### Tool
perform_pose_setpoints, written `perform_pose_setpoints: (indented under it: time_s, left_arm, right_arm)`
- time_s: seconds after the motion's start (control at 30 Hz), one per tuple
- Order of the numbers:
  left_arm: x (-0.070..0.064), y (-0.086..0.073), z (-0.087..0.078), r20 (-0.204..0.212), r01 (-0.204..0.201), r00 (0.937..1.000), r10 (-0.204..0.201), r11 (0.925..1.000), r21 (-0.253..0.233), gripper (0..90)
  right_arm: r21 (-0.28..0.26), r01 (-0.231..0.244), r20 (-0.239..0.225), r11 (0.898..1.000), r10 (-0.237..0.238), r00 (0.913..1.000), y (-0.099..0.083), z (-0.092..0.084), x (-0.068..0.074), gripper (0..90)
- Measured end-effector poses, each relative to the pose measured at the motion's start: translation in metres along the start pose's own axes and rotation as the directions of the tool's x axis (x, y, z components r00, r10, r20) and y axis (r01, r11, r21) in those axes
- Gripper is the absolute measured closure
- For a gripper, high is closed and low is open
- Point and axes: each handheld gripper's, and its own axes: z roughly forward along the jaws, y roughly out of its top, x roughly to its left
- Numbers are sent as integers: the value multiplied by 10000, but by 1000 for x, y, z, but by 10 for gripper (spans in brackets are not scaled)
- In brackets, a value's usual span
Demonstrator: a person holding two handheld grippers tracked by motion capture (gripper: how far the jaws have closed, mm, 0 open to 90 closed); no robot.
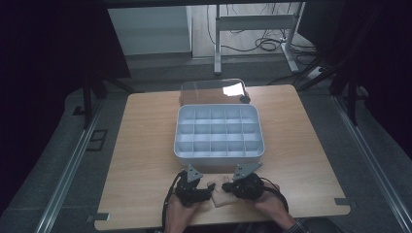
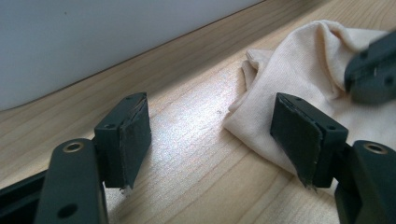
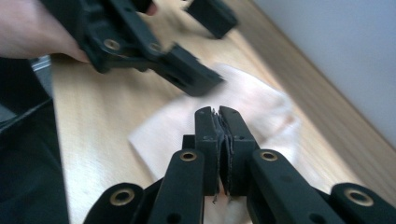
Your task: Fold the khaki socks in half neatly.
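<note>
High view: both grippers low at near table edge, cream cloth (image 1: 222, 192) between, white divided box (image 1: 218, 132) just beyond. Left gripper (image 2: 212, 135) jaws wide, one beside cloth edge. Right gripper (image 3: 223, 149) jaws pressed together above cloth, grip on it unclear.

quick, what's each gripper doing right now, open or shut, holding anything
Left gripper: open, jaws wide apart, holding nothing, one jaw at the edge of the cream cloth.
Right gripper: shut, jaws pressed together above the cloth; no cloth visibly pinched between them.

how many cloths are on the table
1. A cream cloth lies on the wooden table at its near edge, in front of the compartment box, between the left gripper and the right gripper. Part of it is hidden by them.
</note>
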Motion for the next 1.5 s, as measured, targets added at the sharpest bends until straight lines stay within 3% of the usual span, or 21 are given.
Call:
perform_pose_setpoints:
  time_s: [0.2,0.27,0.4,0.5,0.63,0.7,0.83,0.9,1.07,1.4,1.5]
  left_arm:
    - [0,0,0,-22,-24,10000,24,10000,-18,286]
    - [-1,0,-1,-39,-38,10000,38,9999,-110,286]
    - [-1,0,-1,-9,-36,10000,36,9999,-138,286]
    - [0,0,-1,10,-14,10000,14,10000,-91,285]
    - [1,0,0,58,58,10000,-58,10000,-6,286]
    - [1,0,0,66,72,10000,-72,10000,16,286]
    - [1,0,0,31,53,10000,-53,10000,66,288]
    - [0,0,0,6,23,10000,-23,10000,55,291]
    - [0,0,0,-29,-17,10000,17,10000,41,296]
    - [0,0,-1,3,-7,10000,7,10000,-37,295]
    - [-3,0,-2,88,-75,9999,77,9996,-259,297]
  right_arm:
    - [-215,-437,592,9988,449,9972,-9,-18,-17,842]
    - [-430,-547,522,9976,569,9970,-9,-23,-19,826]
    - [-686,-383,373,9969,410,9985,2,-25,-14,796]
    - [-753,-350,-17,9965,350,9994,12,-18,-8,799]
    - [-561,-89,-379,9984,68,9993,17,-7,3,822]
    - [-209,157,-465,9997,-167,9988,15,4,11,841]
    - [158,378,14,9992,-378,9993,7,9,11,863]
    - [128,239,469,9996,-245,9986,1,4,3,879]
    - [97,-45,958,9999,36,9954,-8,-7,-10,887]
    - [83,-166,1292,9998,154,9915,-11,-18,-18,871]
    - [-316,-169,1219,9994,206,9923,-5,-23,-16,792]
